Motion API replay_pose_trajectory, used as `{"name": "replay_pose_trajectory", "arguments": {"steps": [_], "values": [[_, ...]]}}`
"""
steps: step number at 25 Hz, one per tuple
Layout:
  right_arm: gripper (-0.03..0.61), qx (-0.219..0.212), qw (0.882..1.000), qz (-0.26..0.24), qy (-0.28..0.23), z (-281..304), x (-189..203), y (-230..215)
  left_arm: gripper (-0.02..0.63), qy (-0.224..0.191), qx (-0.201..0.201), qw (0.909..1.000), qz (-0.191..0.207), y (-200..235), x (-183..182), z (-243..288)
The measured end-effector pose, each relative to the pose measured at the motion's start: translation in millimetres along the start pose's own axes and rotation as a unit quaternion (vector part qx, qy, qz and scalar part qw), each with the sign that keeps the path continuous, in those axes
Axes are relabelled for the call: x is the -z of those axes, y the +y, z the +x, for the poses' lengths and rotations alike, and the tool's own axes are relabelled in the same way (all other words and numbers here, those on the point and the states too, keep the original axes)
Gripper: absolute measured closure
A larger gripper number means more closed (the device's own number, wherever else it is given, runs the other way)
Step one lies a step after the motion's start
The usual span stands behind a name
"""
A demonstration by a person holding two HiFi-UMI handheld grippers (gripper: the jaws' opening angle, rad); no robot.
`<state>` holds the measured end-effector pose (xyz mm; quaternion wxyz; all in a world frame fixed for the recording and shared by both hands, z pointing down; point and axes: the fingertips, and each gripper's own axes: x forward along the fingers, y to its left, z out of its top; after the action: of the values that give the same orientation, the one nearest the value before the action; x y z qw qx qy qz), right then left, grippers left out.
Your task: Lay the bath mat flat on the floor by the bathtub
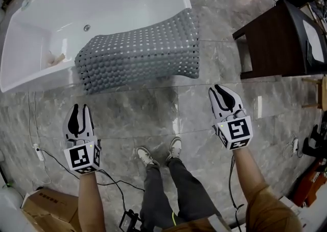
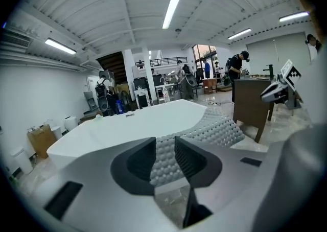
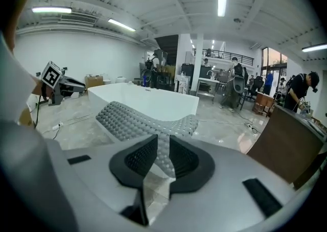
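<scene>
The grey nubbed bath mat [image 1: 138, 52] hangs folded over the near rim of the white bathtub [image 1: 46, 26], one part inside the tub and the other hanging toward the floor. My left gripper [image 1: 80, 111] hovers above the floor tiles, short of the mat's left end. My right gripper [image 1: 220, 92] is held below the mat's right corner. Neither touches it. In the left gripper view the mat [image 2: 217, 129] lies beyond the left gripper [image 2: 164, 143], whose jaws stand a narrow gap apart and empty. The right gripper [image 3: 163, 141] is also slightly open and empty, with the mat [image 3: 127, 118] ahead.
A dark wooden table [image 1: 278, 37] stands right of the tub. A cardboard box [image 1: 46, 206] sits at lower left, with a power strip and cable [image 1: 38, 152] on the grey marble tiles. The person's shoes [image 1: 161, 154] are between the grippers. People stand far back [image 2: 237, 70].
</scene>
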<state>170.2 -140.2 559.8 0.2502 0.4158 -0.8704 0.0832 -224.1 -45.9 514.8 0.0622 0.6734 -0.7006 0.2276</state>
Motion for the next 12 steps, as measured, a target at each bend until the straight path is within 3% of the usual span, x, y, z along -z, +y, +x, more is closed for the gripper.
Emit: {"name": "replay_pose_trajectory", "arguments": {"steps": [6, 12], "values": [[0.492, -0.031, 0.999, -0.013, 0.033, 40.3, 25.5, -0.3, 0.509, 0.018, 0.017, 0.9994, 0.024, -4.9, 29.3, 40.4], [0.466, -0.028, 0.997, -0.046, 0.058, 69.3, 44.6, -6.9, 0.504, 0.055, 0.011, 0.9979, 0.034, 7.8, 58.6, 71.8]]}}
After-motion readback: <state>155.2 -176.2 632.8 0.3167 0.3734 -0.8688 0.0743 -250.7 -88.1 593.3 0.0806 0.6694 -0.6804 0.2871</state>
